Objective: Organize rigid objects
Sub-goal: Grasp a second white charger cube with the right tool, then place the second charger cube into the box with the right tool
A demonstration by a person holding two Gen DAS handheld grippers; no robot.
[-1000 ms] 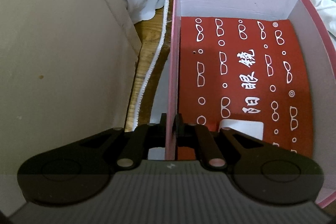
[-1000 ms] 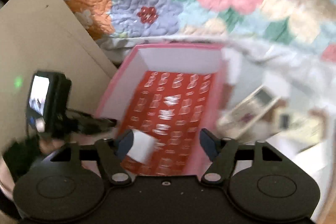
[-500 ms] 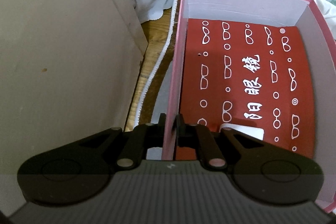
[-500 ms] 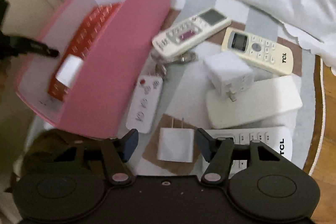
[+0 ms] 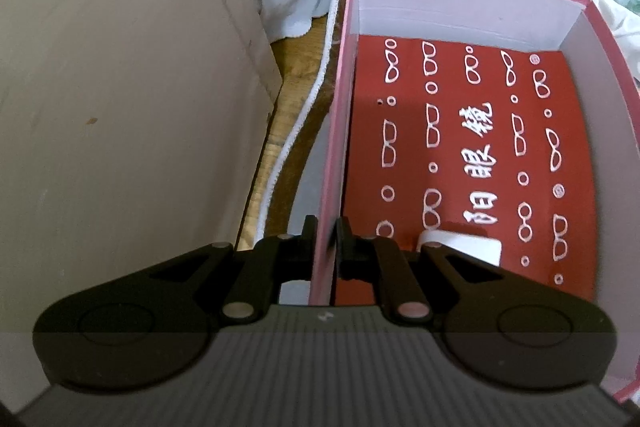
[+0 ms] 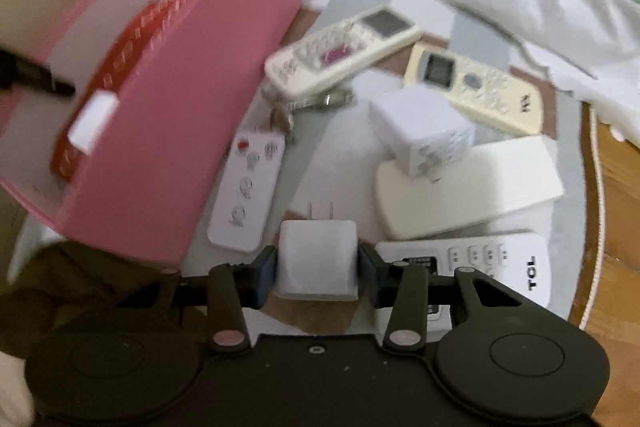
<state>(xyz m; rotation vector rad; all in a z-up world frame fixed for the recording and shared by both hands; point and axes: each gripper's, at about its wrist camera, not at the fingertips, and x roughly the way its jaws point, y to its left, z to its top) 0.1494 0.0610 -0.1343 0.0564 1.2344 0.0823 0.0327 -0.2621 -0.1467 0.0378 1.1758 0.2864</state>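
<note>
**Right tongs come down around the white plug adapter**

Since the earlier frames the right tongs (image 6: pixel 318 269) have dropped from above the pink box (image 6: pixel 168 131) to the cluttered worktop (image 6: pixel 320 163), and their jaws have just been closing, now with the white plug adapter (image 6: pixel 316 261) between them. The blue pads stand at both flanks of the adapter and seem to touch it, so I judge the grip is made or almost made. The left tongs (image 5: pixel 324 247) have not moved: they are nearly fully closed and pinch the left wall of the pink box, one finger outside and one inside, which holds the box steady.

The adapter lies on a brown patch of the worktop, directly in front of the right tongs, with its two metal prongs pointing away from the camera. Its long axis therefore runs along the fingers, and the pads press across its short width. The right hand is clearly the nearer one.

The pink box is to the upper left of the adapter in the right wrist view, tilted, with a red printed case (image 5: pixel 460 155) on its floor and one small white block (image 5: pixel 464 251) already inside. Several remotes (image 6: pixel 344 47) and a white cube charger (image 6: pixel 424 131) remain outside. The coming move is probably a lift, then a carry to the left into the box
</note>
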